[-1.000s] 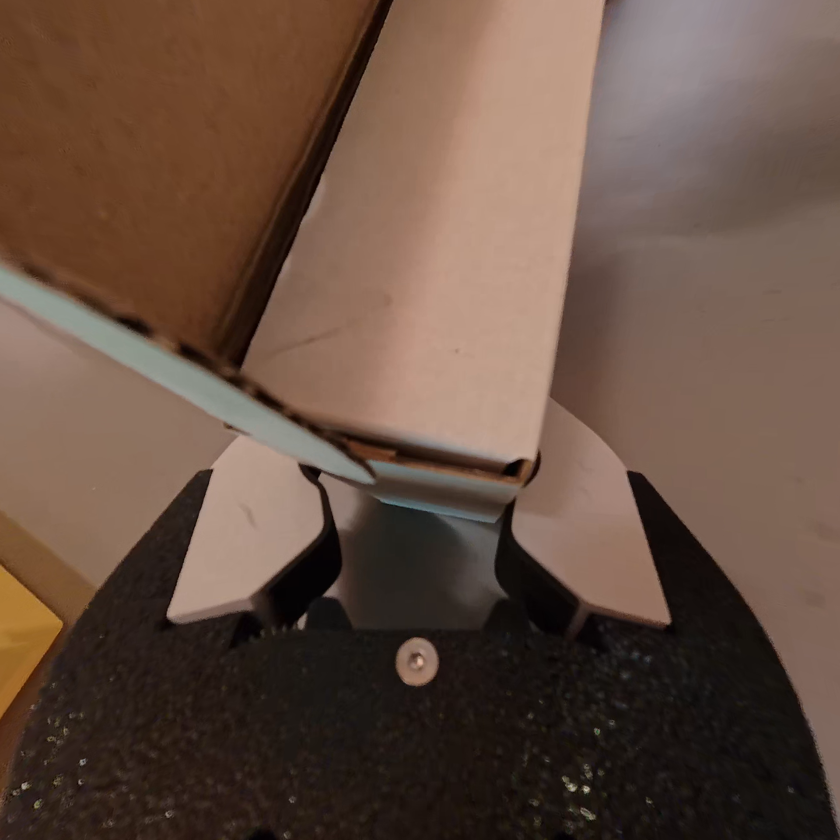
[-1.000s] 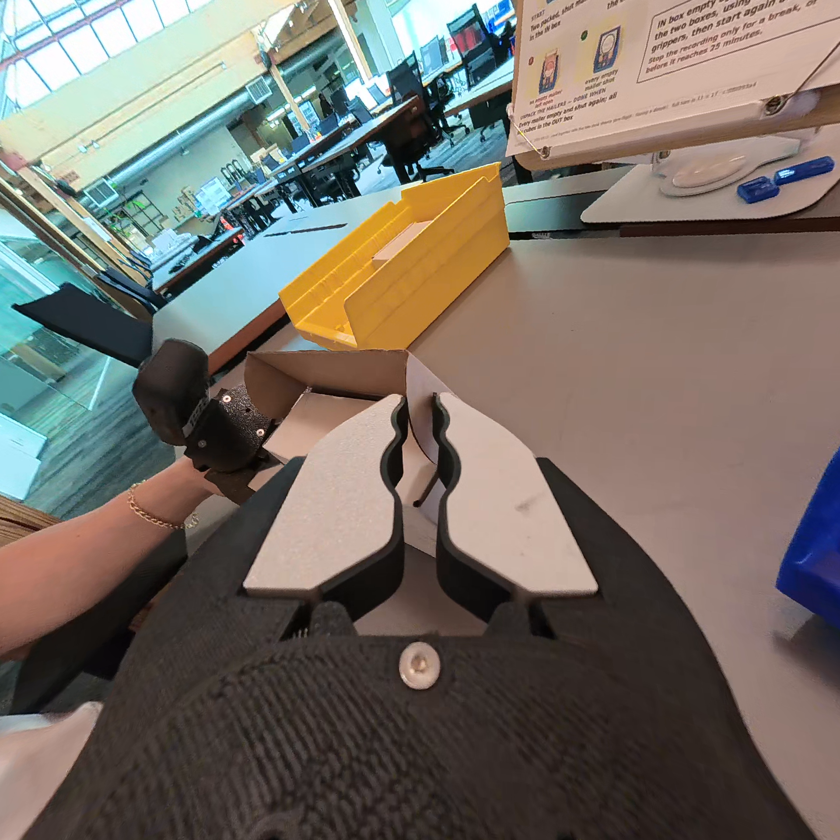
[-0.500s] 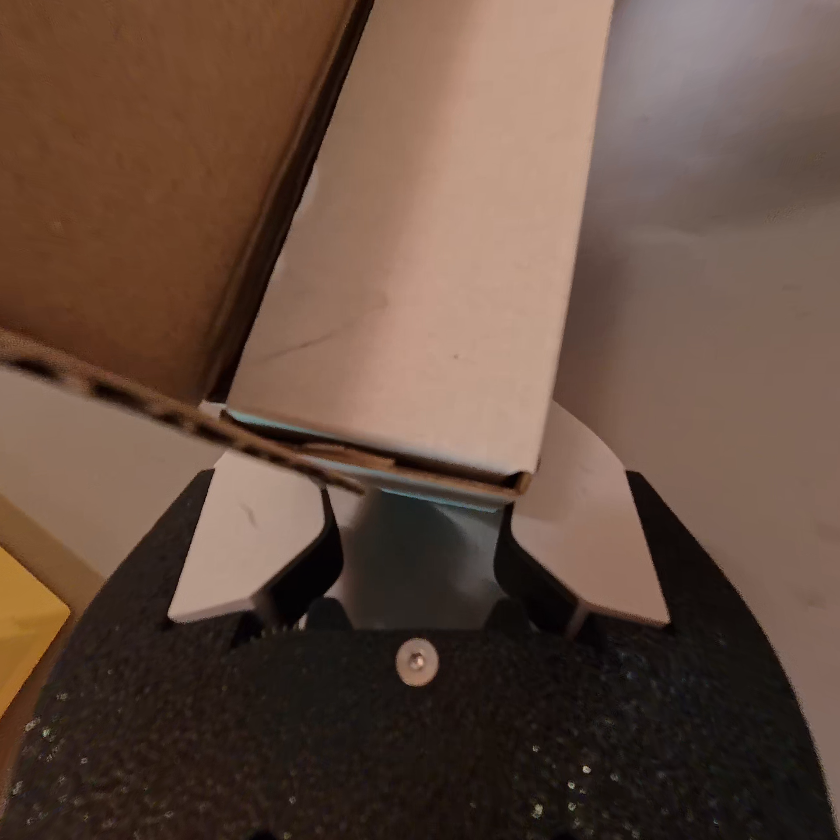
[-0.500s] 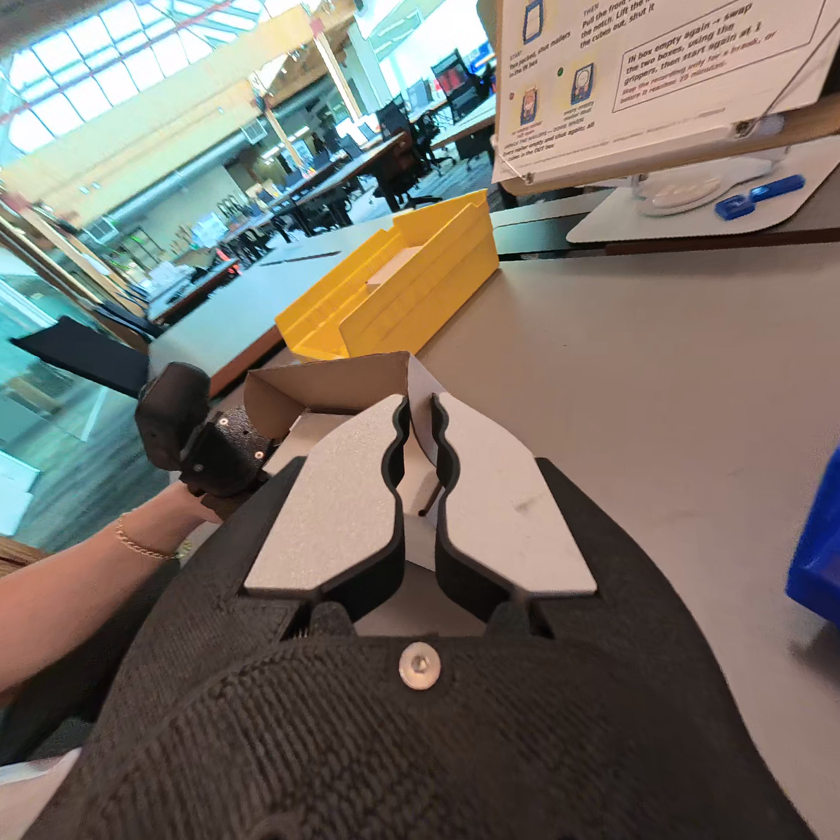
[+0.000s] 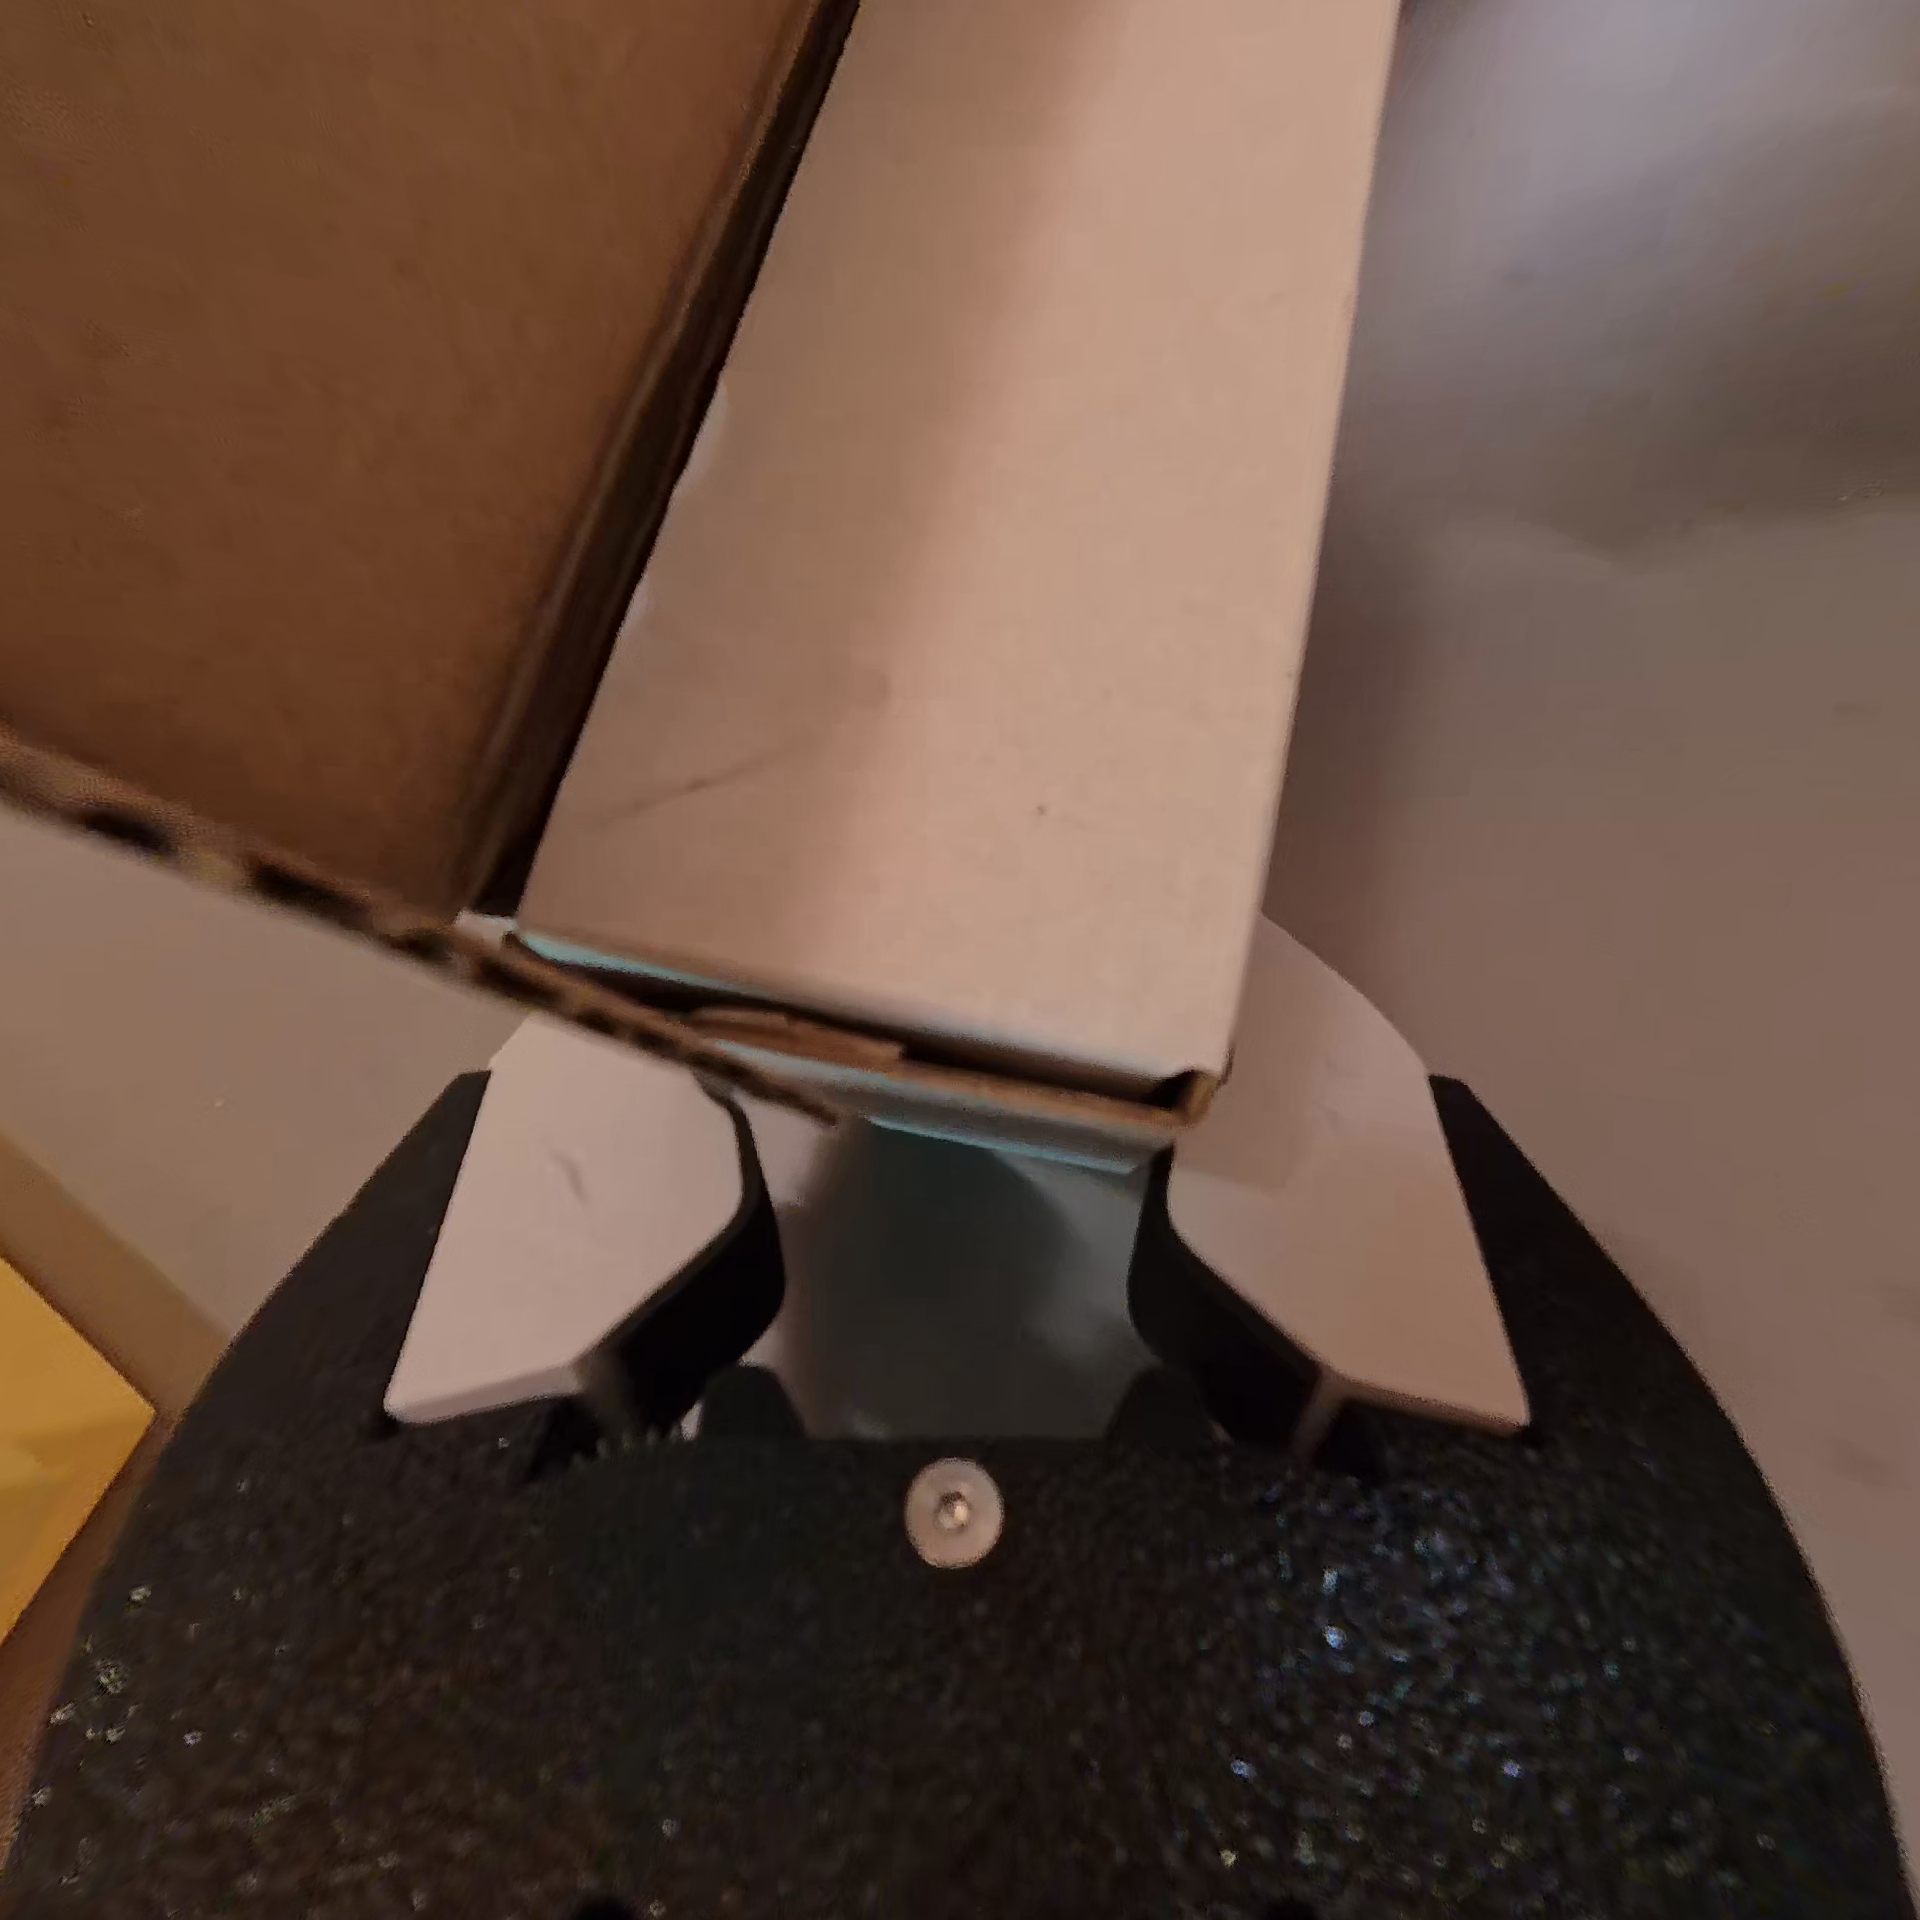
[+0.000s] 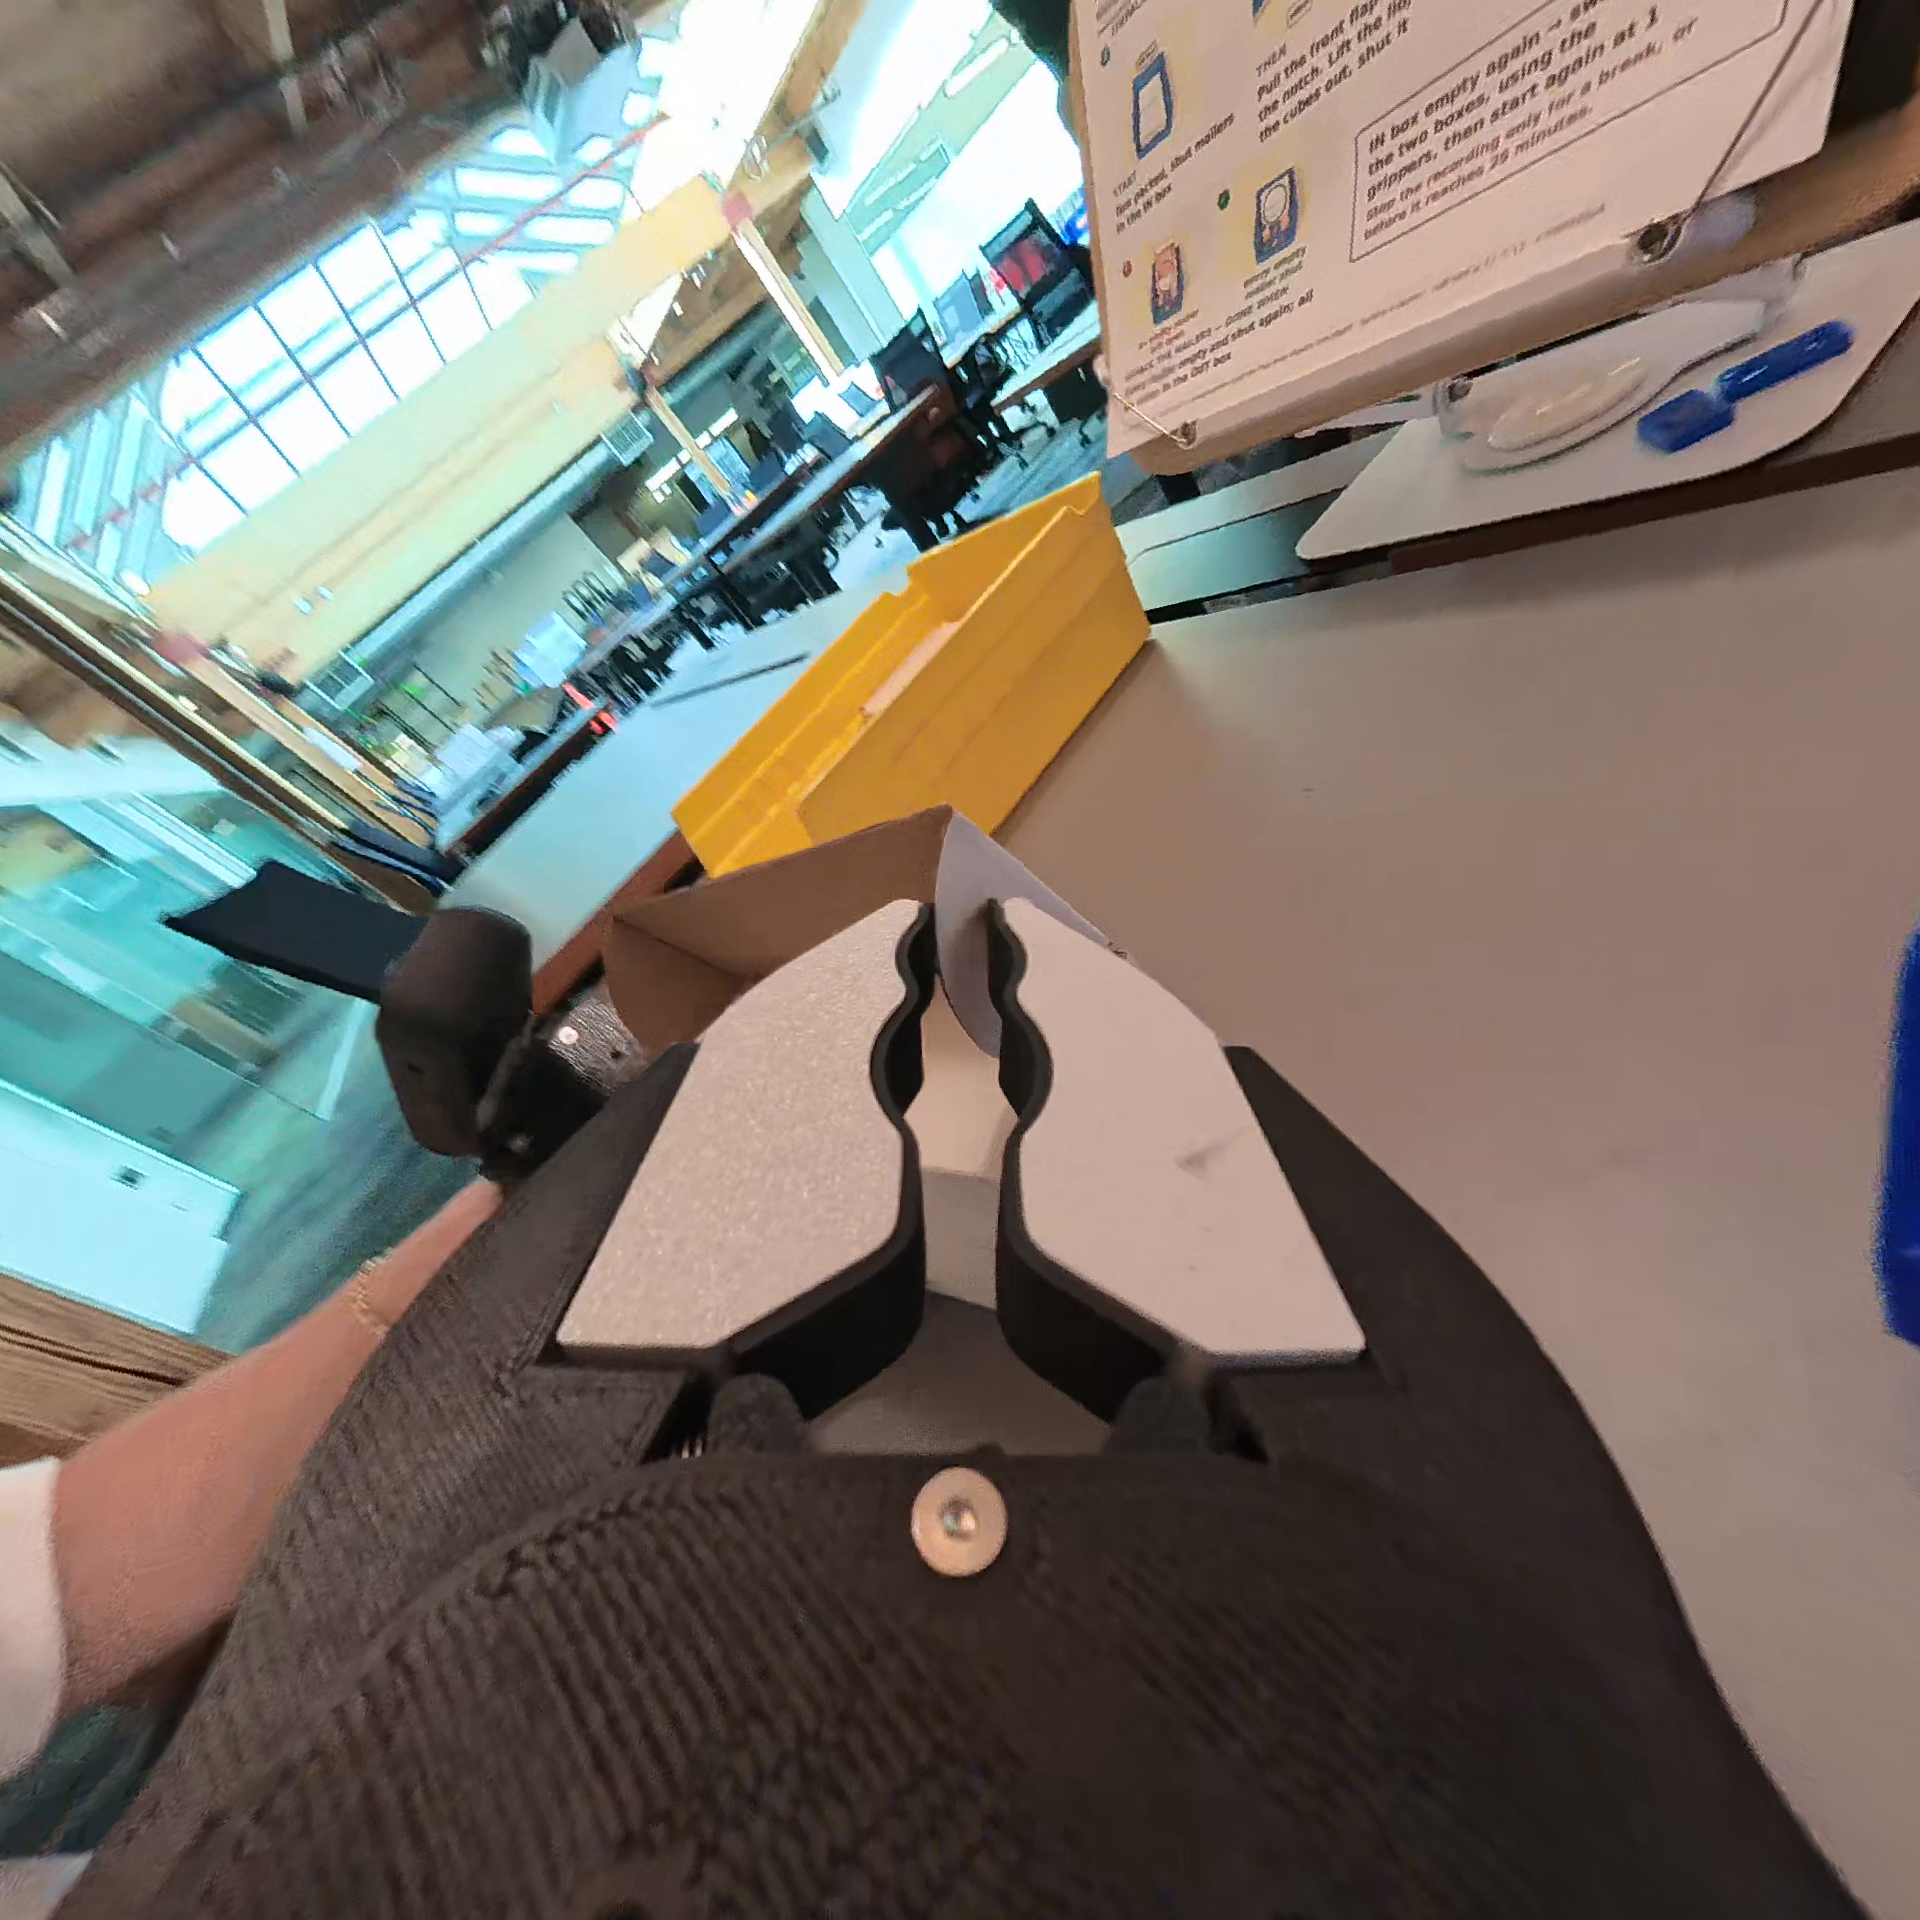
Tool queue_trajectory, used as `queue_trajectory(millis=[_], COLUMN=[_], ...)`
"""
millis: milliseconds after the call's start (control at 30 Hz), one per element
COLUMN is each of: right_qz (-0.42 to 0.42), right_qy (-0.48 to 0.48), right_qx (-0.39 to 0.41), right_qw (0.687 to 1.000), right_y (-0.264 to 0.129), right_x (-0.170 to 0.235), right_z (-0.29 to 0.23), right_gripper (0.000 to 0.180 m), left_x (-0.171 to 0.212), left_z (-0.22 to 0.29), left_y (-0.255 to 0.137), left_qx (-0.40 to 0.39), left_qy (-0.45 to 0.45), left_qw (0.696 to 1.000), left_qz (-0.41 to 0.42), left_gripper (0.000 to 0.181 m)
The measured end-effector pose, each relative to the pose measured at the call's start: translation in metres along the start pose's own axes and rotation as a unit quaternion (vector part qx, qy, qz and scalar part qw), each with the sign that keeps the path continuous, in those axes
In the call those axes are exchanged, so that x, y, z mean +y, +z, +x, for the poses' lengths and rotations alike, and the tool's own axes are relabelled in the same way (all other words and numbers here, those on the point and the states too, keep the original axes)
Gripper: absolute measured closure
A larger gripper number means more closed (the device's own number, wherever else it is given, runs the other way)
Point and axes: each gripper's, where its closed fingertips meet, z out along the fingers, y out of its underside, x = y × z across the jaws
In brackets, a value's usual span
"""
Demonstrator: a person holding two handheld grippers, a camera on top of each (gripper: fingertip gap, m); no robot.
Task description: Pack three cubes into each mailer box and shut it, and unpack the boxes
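The left gripper (image 5: 966,1122) was spread wide, its fingers (image 5: 582,1236) flanking the near end of the mailer box (image 5: 966,582) wall at frame centre; whether they pressed it I cannot tell; the brown lid (image 5: 312,416) filled the upper left. The right gripper (image 6: 961,925) was nearly pressed together, pinching the box's white flap (image 6: 971,883) at mid-frame; the box (image 6: 769,925) stood open, its contents hidden. Behind it, upper centre, a yellow bin (image 6: 966,717) on the grey table (image 6: 1507,831) held something white; a blue bin (image 6: 1901,1164) edged the right.
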Motion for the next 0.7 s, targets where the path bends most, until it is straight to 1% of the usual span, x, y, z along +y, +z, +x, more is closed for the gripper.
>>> queue_trajectory(millis=[167,300,367,467,600,700], right_qz=[-0.028,-0.048,-0.045,-0.047,-0.045,-0.040], right_qy=[-0.102,-0.181,-0.213,-0.192,-0.157,-0.150], right_qx=[0.046,0.074,0.088,0.067,0.056,0.051], right_qw=[0.993,0.980,0.972,0.978,0.985,0.987], right_y=[-0.0035,-0.0070,-0.0102,-0.0077,-0.0078,-0.0070], right_x=[0.0020,0.0014,-0.0029,0.0007,0.0027,0.0022], right_z=[0.0034,0.0039,0.0046,0.0016,0.0065,0.0033], right_gripper=[0.173,0.175,0.177,0.177,0.177,0.177], left_x=[-0.0015,-0.0025,-0.0021,-0.0012,-0.0007,-0.0004], left_z=[0.0000,0.0001,0.0007,0.0001,0.0002,0.0002], left_y=[0.0005,0.0000,-0.0004,-0.0005,0.0001,-0.0004], left_qx=[-0.006,-0.012,-0.006,0.000,0.000,0.003], left_qy=[0.007,0.014,0.007,-0.006,-0.001,-0.002], left_qw=[1.000,1.000,1.000,1.000,1.000,1.000], left_qz=[0.002,0.009,0.015,0.019,0.010,0.013], left_gripper=[0.097,0.097,0.097,0.097,0.097,0.097])
